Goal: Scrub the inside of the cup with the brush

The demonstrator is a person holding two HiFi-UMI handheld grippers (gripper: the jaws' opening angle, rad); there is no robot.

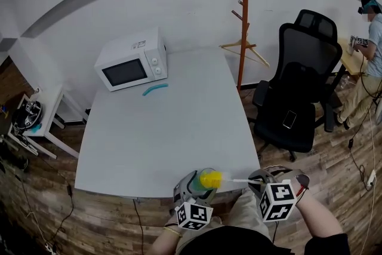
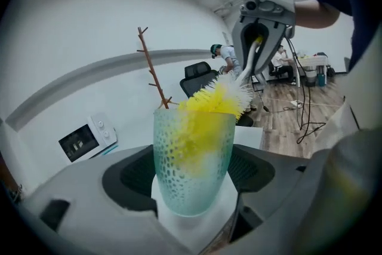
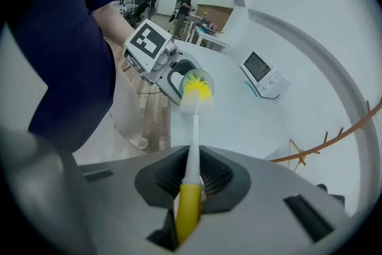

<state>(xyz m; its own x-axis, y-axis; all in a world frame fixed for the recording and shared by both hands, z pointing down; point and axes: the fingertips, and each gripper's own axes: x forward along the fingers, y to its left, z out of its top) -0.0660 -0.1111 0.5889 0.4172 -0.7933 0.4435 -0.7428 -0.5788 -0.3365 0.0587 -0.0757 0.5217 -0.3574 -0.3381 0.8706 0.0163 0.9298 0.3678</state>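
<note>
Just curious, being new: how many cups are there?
1: the cup, gripped by the left tool by the table's near edge, with the brush in it. No other shows.

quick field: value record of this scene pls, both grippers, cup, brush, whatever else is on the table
left hand-held gripper: shut on cup, near the table's front edge
right hand-held gripper: shut on brush handle
cup: translucent pale green, textured wall
brush: yellow and white bristles, partly inside the cup
table: white, holds microwave and teal strip
beside table: black office chair, wooden coat stand
</note>
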